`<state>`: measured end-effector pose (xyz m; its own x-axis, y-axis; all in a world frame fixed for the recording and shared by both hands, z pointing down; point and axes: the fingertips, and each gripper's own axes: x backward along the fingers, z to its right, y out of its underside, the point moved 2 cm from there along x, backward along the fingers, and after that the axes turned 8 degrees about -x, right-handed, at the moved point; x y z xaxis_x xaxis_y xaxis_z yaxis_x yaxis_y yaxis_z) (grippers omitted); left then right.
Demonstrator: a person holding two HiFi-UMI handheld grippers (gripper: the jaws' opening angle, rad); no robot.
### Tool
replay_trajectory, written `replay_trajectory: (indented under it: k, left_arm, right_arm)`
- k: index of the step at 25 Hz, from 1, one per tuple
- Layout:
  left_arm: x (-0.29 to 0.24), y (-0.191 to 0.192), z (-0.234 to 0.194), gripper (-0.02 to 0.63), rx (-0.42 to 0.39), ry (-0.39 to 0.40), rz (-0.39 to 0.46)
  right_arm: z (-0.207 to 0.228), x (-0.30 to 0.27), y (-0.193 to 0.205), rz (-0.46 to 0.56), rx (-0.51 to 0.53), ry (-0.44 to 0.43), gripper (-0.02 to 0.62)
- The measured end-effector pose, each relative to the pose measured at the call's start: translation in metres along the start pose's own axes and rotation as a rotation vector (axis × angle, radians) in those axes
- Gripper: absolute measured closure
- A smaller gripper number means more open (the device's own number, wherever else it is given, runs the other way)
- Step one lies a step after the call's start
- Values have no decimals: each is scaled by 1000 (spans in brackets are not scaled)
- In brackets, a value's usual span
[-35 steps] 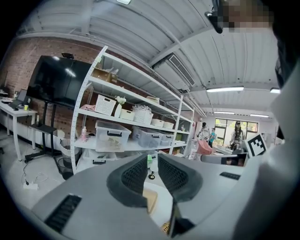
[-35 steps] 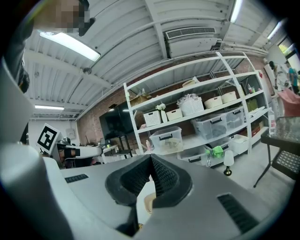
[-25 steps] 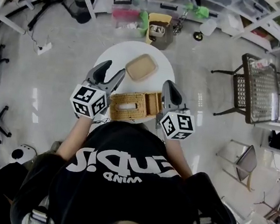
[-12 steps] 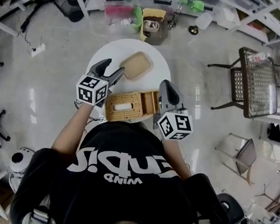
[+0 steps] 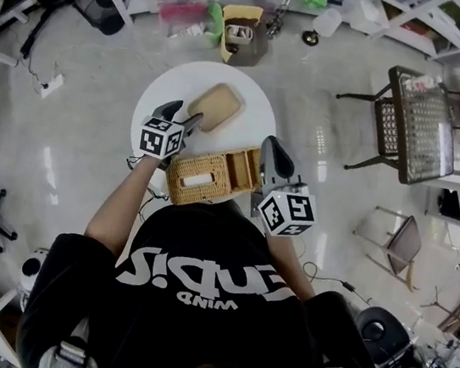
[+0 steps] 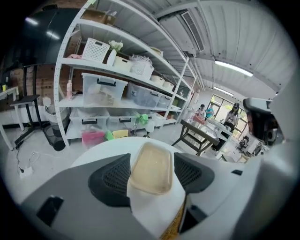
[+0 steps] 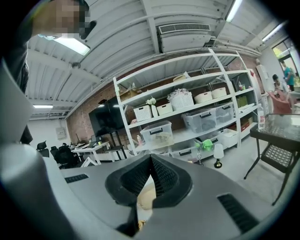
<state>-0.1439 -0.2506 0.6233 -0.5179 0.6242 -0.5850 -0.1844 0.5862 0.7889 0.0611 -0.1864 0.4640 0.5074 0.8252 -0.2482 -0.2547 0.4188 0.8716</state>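
L: left gripper (image 5: 180, 115) jaws apart, empty; shallow tan tray (image 5: 214, 106) just ahead, framed between them | R: right gripper (image 5: 270, 146) jaws together on nothing; woven tissue box (image 5: 205, 179) just beside, on its left | RISK: the low, smooth tray rim likely slips a pinch and skids across the round white table (image 5: 256, 97); a bump from the right gripper could shove the box off the table's near edge
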Motion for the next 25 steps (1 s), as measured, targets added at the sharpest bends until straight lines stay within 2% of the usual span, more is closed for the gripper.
replay_trajectory:
  k: [12, 25]
  left_arm:
    - [-57, 47, -24, 336, 88, 25, -135]
    - [-76, 60, -23, 350, 155, 14, -148]
  right_arm:
    - [21, 7, 9, -39, -13, 83, 597]
    - [36, 15, 14, -63, -24, 123, 597]
